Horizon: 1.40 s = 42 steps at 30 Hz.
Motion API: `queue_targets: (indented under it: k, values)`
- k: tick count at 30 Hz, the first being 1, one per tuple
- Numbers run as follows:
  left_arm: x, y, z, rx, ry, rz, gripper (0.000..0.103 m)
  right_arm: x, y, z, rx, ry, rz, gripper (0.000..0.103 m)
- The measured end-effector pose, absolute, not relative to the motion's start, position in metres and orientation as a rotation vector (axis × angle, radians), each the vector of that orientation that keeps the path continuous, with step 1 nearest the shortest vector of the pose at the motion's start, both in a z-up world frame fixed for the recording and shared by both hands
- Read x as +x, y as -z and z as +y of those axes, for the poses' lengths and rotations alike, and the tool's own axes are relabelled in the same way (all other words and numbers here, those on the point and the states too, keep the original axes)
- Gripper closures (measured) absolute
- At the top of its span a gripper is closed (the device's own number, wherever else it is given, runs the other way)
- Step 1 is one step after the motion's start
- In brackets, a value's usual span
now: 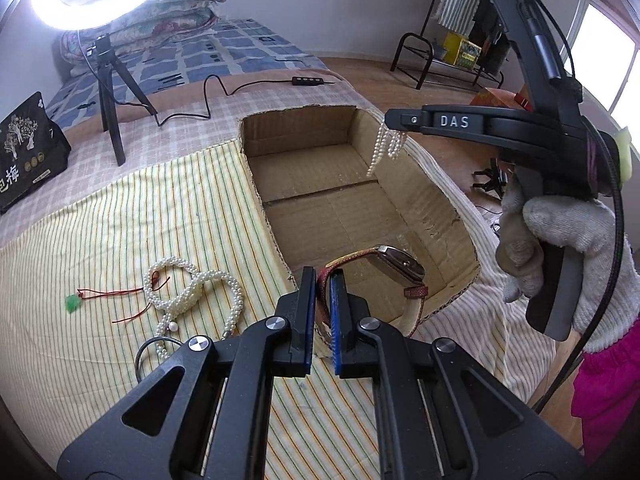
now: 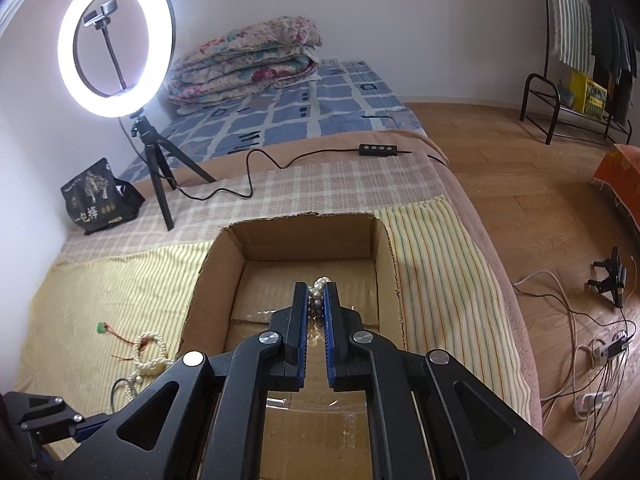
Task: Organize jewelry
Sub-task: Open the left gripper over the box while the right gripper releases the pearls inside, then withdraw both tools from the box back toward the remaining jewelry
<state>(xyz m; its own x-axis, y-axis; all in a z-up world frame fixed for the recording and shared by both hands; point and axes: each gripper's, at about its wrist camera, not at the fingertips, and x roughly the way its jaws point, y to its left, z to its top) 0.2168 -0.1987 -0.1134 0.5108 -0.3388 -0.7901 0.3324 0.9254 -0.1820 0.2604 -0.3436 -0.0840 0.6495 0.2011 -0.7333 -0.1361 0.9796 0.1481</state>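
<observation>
The left tongs [image 1: 323,280] are clamped on the strap of a watch [image 1: 400,266], whose face hangs past the tips over the near end of an open cardboard box [image 1: 436,204]. The strap is reddish and patterned; its loose end drops down over the box's near rim. The right tongs [image 2: 316,292] are clamped on a pearl string [image 2: 318,294], with beads bunched between the blue pads and a few showing past the tips. In the left wrist view these same tongs reach in from the right, held by a gloved hand [image 1: 568,248], and the pearl loops dangle from their tip above the far part of the box, clear of its floor.

The box lies on a bed, on a yellow striped cloth [image 1: 80,280], and its floor shows bare cardboard. Left of the box, on the cloth, lies a pile of pearl strands [image 1: 192,292], with a small green pendant [image 1: 73,303] on a red cord just beside it. A dark thin ring lies at the pile's near edge, partly hidden by the left tongs.

Farther back on the bed stand a lit ring light [image 2: 116,40] on a tripod and a black bag [image 2: 98,196], with folded quilts [image 2: 248,60] by the wall.
</observation>
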Motion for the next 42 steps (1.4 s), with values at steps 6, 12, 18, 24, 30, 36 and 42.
queue_targets:
  k: [6, 12, 18, 24, 30, 36, 42]
  values:
    - [0.215, 0.111, -0.201, 0.012, 0.405, 0.927, 0.093, 0.262, 0.085, -0.344, 0.088, -0.195, 0.843, 0.096]
    - [0.21, 0.103, -0.204, 0.033, 0.398, 0.883, 0.038, 0.256, 0.077, -0.342, 0.045, -0.101, 0.783, 0.018]
    - [0.208, 0.103, -0.204, 0.05, 0.388, 0.881, 0.03, 0.254, 0.07, -0.341, 0.022, -0.071, 0.769, 0.018]
    - [0.204, 0.099, -0.201, 0.059, 0.381, 0.866, 0.029, 0.251, 0.069, -0.341, 0.026, -0.064, 0.771, 0.018]
    - [0.194, 0.09, -0.193, 0.071, 0.376, 0.844, 0.029, 0.242, 0.059, -0.336, 0.023, -0.056, 0.754, 0.018]
    - [0.184, 0.076, -0.174, 0.061, 0.354, 0.823, 0.029, 0.225, 0.042, -0.324, -0.023, -0.034, 0.728, 0.018]
    - [0.168, 0.058, -0.149, 0.054, 0.329, 0.798, 0.029, 0.202, 0.024, -0.312, -0.055, -0.021, 0.695, 0.018]
